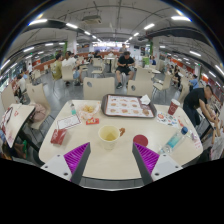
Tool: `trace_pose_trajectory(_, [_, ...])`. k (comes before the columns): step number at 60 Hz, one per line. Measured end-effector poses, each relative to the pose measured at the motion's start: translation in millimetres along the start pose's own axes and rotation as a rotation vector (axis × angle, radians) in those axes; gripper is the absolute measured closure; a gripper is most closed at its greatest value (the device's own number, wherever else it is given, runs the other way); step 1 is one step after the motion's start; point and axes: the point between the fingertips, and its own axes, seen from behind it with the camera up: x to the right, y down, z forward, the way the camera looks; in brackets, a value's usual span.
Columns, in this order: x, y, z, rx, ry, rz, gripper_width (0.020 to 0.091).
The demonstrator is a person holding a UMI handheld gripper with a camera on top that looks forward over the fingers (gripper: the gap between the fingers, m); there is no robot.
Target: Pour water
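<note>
Hand-held gripper: the hand-held gripper (pixel 111 158) is spread wide with nothing held; its two fingers with magenta pads (pixel 76 156) stand well apart over the near edge of the bench.
Task item, receiving vessel: a pale yellow cup (pixel 111 134) stands upright on the bench just ahead of the fingers, in line with the gap between them and touching neither.
Task item, possible source: a clear plastic bottle with a blue-green label (pixel 172 141) lies just beyond the right finger; whether it holds water cannot be told.
Other vessels: a small dark red round cup (pixel 140 141) sits beside the right finger; a tall red-brown tumbler (pixel 172 106) stands farther off to the right.
Step in hand: judged as the approach before any grasp; nothing is lifted and no pouring has begun.
Next move calls for: choosing the water container, lining the open fingers around it, closing on both sides, then tilting it over the cup.
Surface: a pale cream bench (pixel 120 158), carrying a grey tray of round pieces (pixel 128 105) at its far side and small packets and papers (pixel 68 120) to the left.
Room: a large canteen-like hall with ceiling lights, more tables and chairs, and seated people (pixel 124 66) beyond.
</note>
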Motion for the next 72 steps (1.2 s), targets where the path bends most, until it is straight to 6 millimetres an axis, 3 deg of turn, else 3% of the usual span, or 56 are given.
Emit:
trace_pose_trajectory(6, [14.5, 5.0, -0.5, 0.006, 0.002, -0.001, 0.0251])
trace_pose_trajectory(7, [28.1, 9.6, 1.4, 0.01, -0.002, -0.002, 0.0252])
trace_pose_trajectory(15, [77.1, 36.5, 6.9, 0.017, -0.002, -0.011, 0.0251])
trace_pose_trajectory(25, [153.0, 87.9, 18.3, -0.001, 0.031, -0.024, 0.0252])
trace_pose_trajectory(35, [228.1, 123.7, 44.0, -0.001, 0.054, 0.016, 0.025])
trace_pose_trajectory(40, [257.7, 120.4, 62.2, 0.038, 0.057, 0.031, 0.025])
trace_pose_trajectory(47, [289.1, 100.7, 93.9, 0.11, 0.057, 0.046, 0.025])
trace_pose_trajectory(58, [309.3, 73.3, 148.0, 0.169, 0.045, 0.091, 0.0257])
trace_pose_trajectory(61, [310.0, 70.3, 158.5, 0.18, 0.038, 0.092, 0.03])
trace_pose_trajectory(69, [307.5, 69.1, 177.6, 0.192, 0.019, 0.088, 0.0523])
trace_pose_trajectory(72, [308.2, 66.3, 177.9, 0.206, 0.021, 0.088, 0.0544])
